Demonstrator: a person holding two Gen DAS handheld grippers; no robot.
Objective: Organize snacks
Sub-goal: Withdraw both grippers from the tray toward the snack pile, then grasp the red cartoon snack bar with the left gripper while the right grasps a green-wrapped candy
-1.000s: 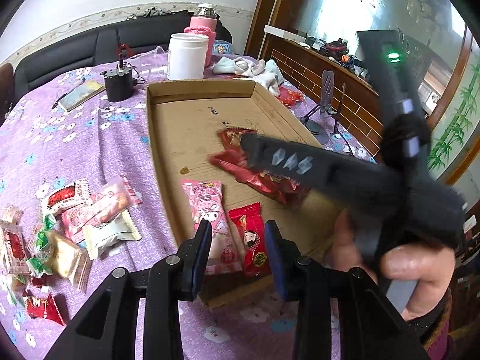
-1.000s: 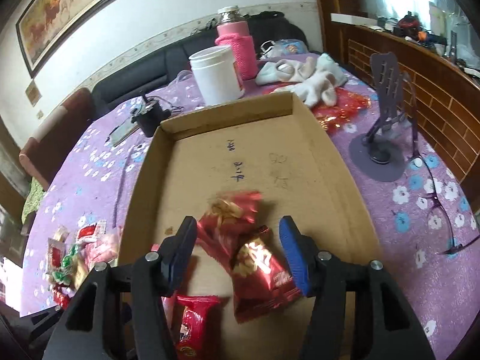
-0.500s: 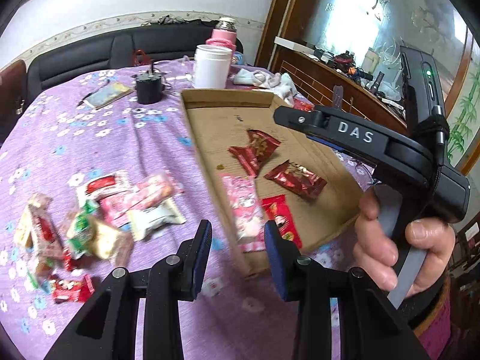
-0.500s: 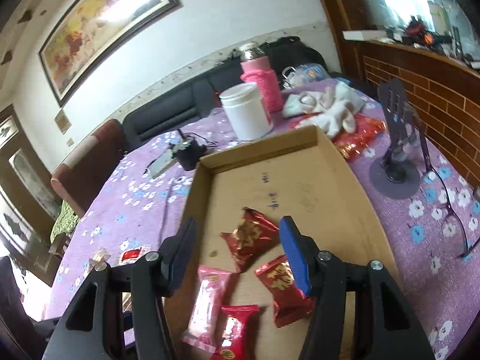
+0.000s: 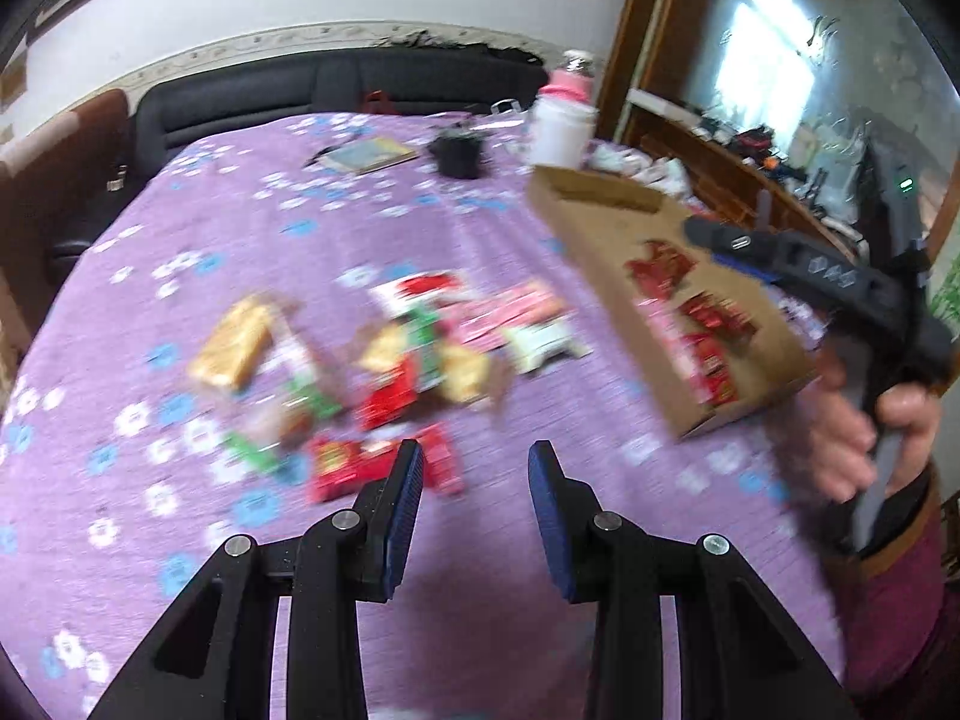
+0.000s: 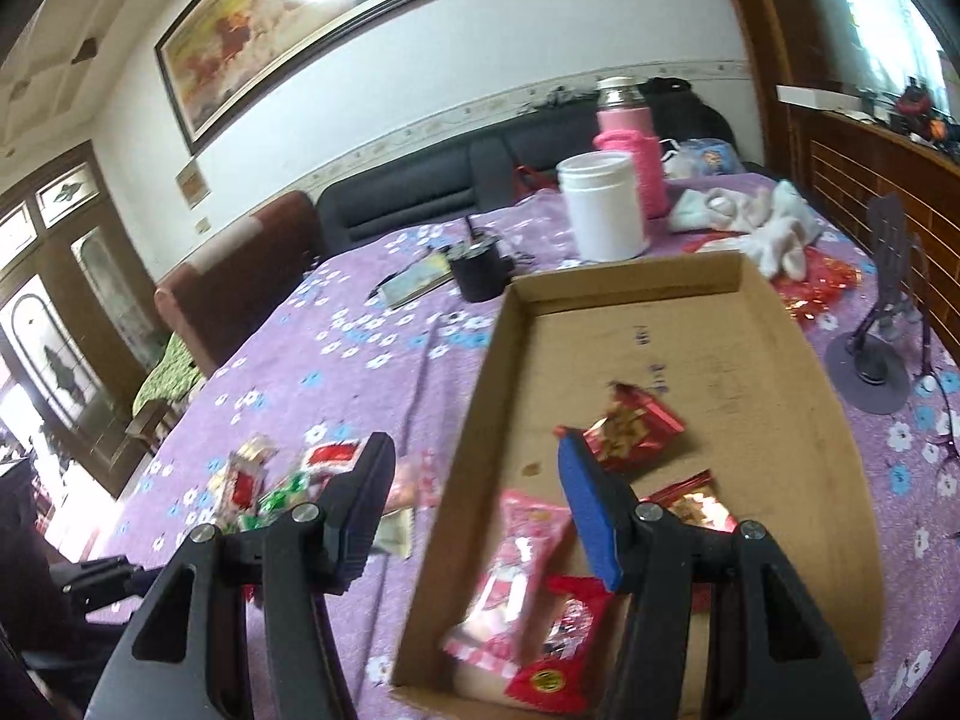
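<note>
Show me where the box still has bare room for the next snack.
The cardboard box has bare floor at its far end, toward the white jar. Its near end is crowded with the pink packet and red packets.

I see a white wall (image 6: 510, 42) with a big framed painting (image 6: 300, 18) at the upper left. A dark sofa (image 6: 420, 186) sits behind the purple flowered tablecloth (image 6: 360, 360). Bright windows (image 6: 888, 18) glow at the upper right.
</note>
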